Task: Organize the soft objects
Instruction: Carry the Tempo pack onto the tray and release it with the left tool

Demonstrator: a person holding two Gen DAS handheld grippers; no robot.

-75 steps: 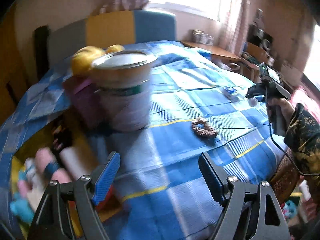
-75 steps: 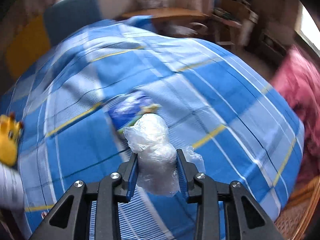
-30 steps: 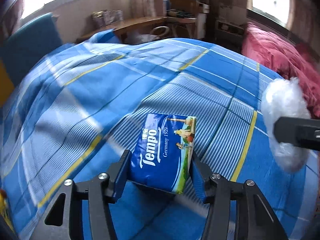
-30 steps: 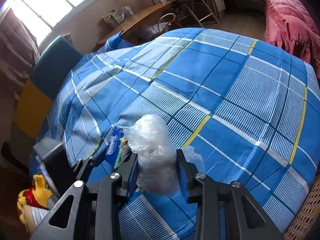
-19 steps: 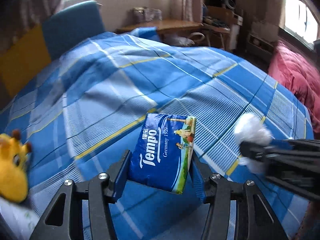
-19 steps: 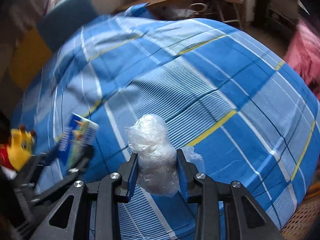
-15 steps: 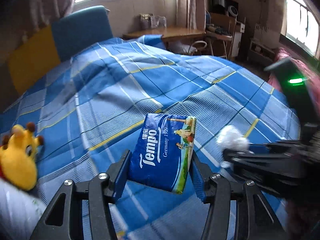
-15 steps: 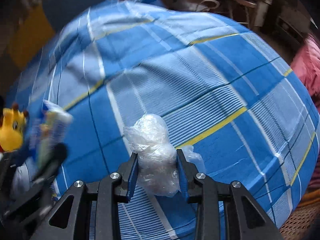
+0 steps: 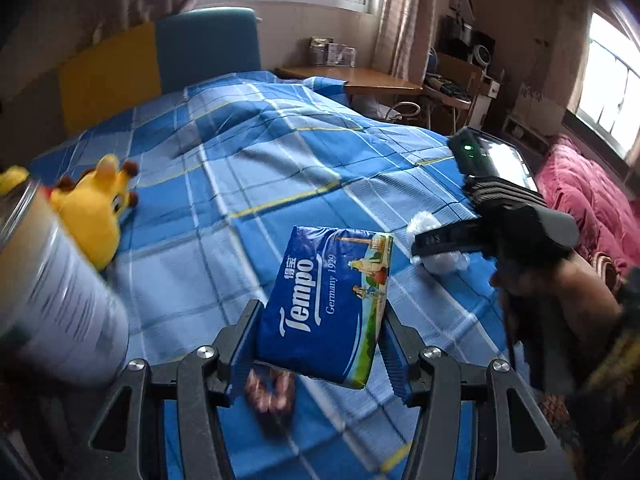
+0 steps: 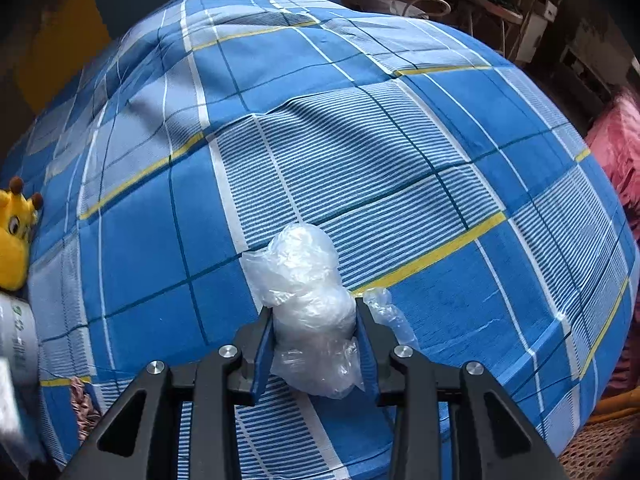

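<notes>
The left gripper [image 9: 320, 344] is being held above a bed covered by a blue plaid bedspread [image 9: 224, 184]. A blue Tempo tissue pack [image 9: 326, 304] is being pinched between its two jaws, tilted, with the printed face turned toward the camera and the pack lifted clear of the fabric. Below the pack, a small brownish item [image 9: 268, 394] is lying on the bedspread; it is too blurred to be identified.

The right gripper [image 10: 316, 344] is being held over the same bedspread [image 10: 360, 140]. A crumpled clear plastic bag [image 10: 308, 312] is being squeezed between its jaws, with the upper part of the bag bulging out above the fingertips and a loose tail hanging beside the right finger. In the left wrist view, this gripper [image 9: 424, 240] is being seen from the side, to the right of the tissue pack and apart from it, with the white bag [image 9: 436, 240] protruding on both sides of the finger.

A yellow plush toy [image 9: 96, 216] is lying on the bedspread to the left, just beside a large cylindrical can [image 9: 52, 292] that is shown blurred at the left edge. In the right wrist view, the plush toy [image 10: 14, 232] and the can [image 10: 16, 340] are being cropped by the left edge.
</notes>
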